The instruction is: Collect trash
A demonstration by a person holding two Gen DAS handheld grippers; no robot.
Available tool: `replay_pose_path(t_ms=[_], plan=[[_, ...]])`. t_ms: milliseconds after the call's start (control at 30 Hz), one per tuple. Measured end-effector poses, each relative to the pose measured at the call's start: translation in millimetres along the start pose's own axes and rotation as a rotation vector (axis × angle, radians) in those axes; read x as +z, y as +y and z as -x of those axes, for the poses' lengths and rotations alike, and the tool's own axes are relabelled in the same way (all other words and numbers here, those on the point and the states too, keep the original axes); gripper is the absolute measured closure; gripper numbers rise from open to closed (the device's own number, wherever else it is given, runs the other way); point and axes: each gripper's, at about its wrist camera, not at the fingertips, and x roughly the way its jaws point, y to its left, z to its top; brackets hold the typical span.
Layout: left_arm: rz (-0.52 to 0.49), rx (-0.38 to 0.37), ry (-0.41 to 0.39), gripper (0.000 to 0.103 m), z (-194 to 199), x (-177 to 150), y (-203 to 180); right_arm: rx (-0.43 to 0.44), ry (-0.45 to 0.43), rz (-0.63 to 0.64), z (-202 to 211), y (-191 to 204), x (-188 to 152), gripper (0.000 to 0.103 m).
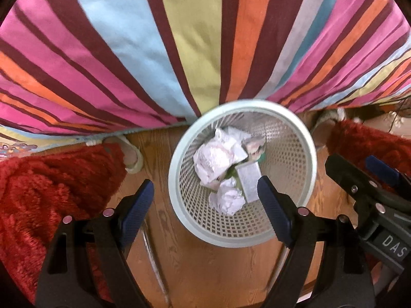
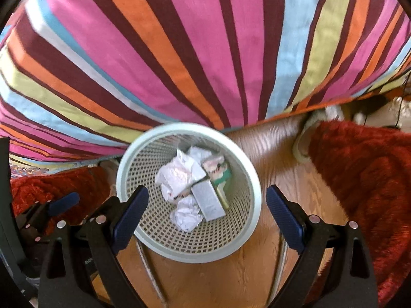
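Observation:
A pale mesh waste basket (image 1: 305, 154) (image 2: 246, 205) stands on the wooden floor, seen from straight above. Inside lie crumpled white papers (image 1: 215, 159) (image 2: 177, 177), a silver-grey box (image 1: 249, 182) (image 2: 208, 202) and a green-edged piece (image 2: 222, 177). My left gripper (image 1: 205, 202) hangs open over the basket's near left rim, nothing between its blue pads. My right gripper (image 2: 206, 206) hangs open above the basket, its fingers straddling the rim, also empty. The right gripper (image 1: 380, 179) shows at the right edge of the left wrist view; the left gripper (image 2: 51, 213) shows at the left of the right wrist view.
A bed with a striped cover (image 1: 179, 38) (image 2: 205, 51) fills the far side and overhangs the basket. Red shaggy rugs (image 1: 38, 192) (image 2: 359, 179) lie on both sides of the wooden floor (image 1: 205, 269). A light slipper (image 1: 133, 159) (image 2: 303, 138) rests by the bed edge.

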Motion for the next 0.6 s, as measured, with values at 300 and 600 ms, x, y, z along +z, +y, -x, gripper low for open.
replay_pose_path(t_ms=[300,600], plan=[[-0.019,0.038,-0.193,0.022,57,-3,6,-0.017,-0.200,0.078,52,9,-1,0.015],[0.017,0.025,-0.380,0.022,113,-5,13,-0.072,-0.425,0.151,115,20,-6,0.015]])
